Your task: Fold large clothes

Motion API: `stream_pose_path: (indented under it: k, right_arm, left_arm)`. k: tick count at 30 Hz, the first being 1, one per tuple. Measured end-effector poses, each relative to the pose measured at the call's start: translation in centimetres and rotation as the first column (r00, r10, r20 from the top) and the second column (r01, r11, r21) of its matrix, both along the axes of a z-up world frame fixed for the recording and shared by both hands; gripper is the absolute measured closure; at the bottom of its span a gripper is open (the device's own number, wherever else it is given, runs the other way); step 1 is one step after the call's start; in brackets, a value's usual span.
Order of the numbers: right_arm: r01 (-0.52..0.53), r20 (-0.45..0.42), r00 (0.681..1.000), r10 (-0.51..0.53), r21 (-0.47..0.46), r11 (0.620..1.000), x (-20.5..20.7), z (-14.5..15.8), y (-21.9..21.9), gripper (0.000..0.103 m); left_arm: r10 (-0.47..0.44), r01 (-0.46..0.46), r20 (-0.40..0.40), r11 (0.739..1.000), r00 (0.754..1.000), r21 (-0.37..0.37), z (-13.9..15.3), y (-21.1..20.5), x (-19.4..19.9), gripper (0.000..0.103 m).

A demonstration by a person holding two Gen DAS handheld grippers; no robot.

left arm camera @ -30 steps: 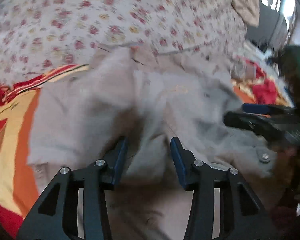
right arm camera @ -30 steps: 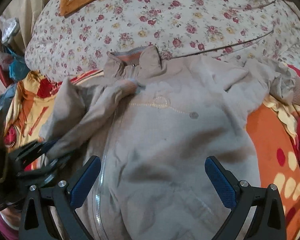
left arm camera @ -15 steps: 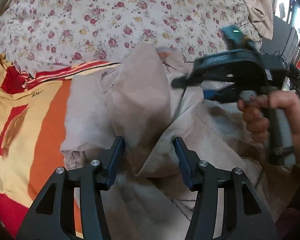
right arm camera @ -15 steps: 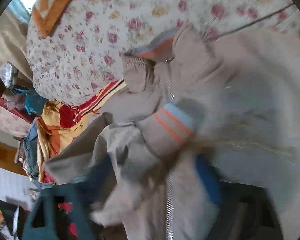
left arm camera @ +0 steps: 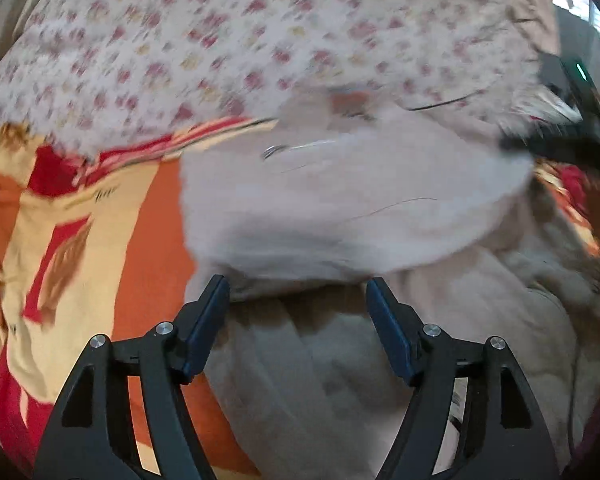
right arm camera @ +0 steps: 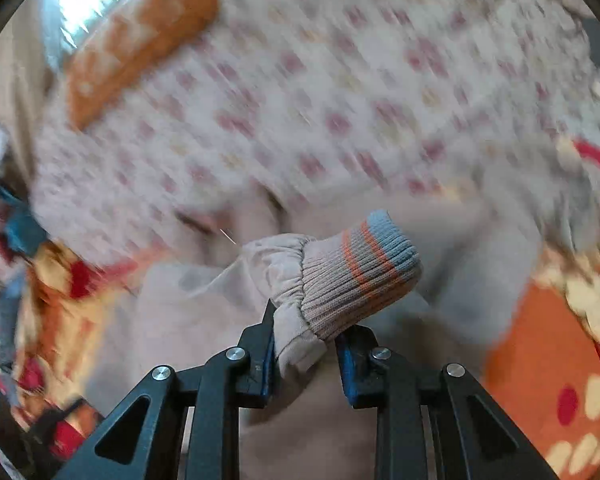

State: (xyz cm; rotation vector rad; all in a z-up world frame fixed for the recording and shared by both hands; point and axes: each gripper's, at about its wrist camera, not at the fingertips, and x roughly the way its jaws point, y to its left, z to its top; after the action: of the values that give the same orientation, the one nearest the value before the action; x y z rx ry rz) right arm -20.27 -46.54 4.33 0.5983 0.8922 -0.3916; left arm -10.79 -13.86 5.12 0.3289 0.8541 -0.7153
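The beige jacket [left arm camera: 340,208] lies on the bed, over an orange and red patterned blanket [left arm camera: 140,240]. Its collar end points toward the floral quilt [left arm camera: 220,48], so its long axis runs from the camera to the quilt. The right tool [right arm camera: 306,350] has just been closing and now clamps the sleeve behind its striped ribbed cuff [right arm camera: 360,276]; the cuff points up and to the right. The left tool [left arm camera: 298,320] has just been opening; its jaws stand wide above the jacket and hold nothing.
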Motion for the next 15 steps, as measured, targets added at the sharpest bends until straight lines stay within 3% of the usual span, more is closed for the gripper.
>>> stream_pose_path:
  k: [4,7,8,10,11,12,15]
  right_arm:
    - [0.027,-0.015,1.000,-0.026,0.089,0.996,-1.1,-1.9,-1.2,0.075]
    - [0.050,0.018,0.998,-0.053,0.131,0.990,-1.4,-1.6,-1.8,0.043]
    - [0.039,0.036,0.998,-0.044,0.130,0.991,-1.4,-1.4,-1.9,0.043]
    - [0.004,0.025,1.000,-0.006,0.074,0.997,-0.4,-1.0,-1.8,0.049]
    - [-0.018,0.020,1.000,0.017,0.034,0.999,0.1,-0.8,-1.5,0.066]
    - [-0.036,0.014,0.999,0.036,0.007,0.999,0.3,-0.6,-1.3,0.073]
    - [-0.056,0.072,0.996,0.060,-0.064,0.996,0.7,1.2,-0.6,0.077]
  left_arm:
    - [0.099,-0.100,-0.011,0.993,0.995,-0.064,0.4,1.3,1.4,0.032]
    - [0.151,-0.154,-0.048,0.985,0.987,-0.072,0.2,2.4,2.4,0.032]
    - [0.172,-0.180,-0.082,0.979,0.982,-0.092,0.0,3.0,2.8,0.032]
    - [0.199,-0.213,-0.122,0.971,0.972,-0.110,-0.2,3.6,3.3,0.032]
    - [0.215,-0.231,-0.136,0.966,0.967,-0.114,-0.3,3.8,3.6,0.032]
    - [0.225,-0.241,-0.139,0.963,0.964,-0.118,-0.3,4.0,3.7,0.032]
    - [0.250,-0.264,-0.113,0.956,0.962,-0.131,0.1,4.3,3.9,0.032]
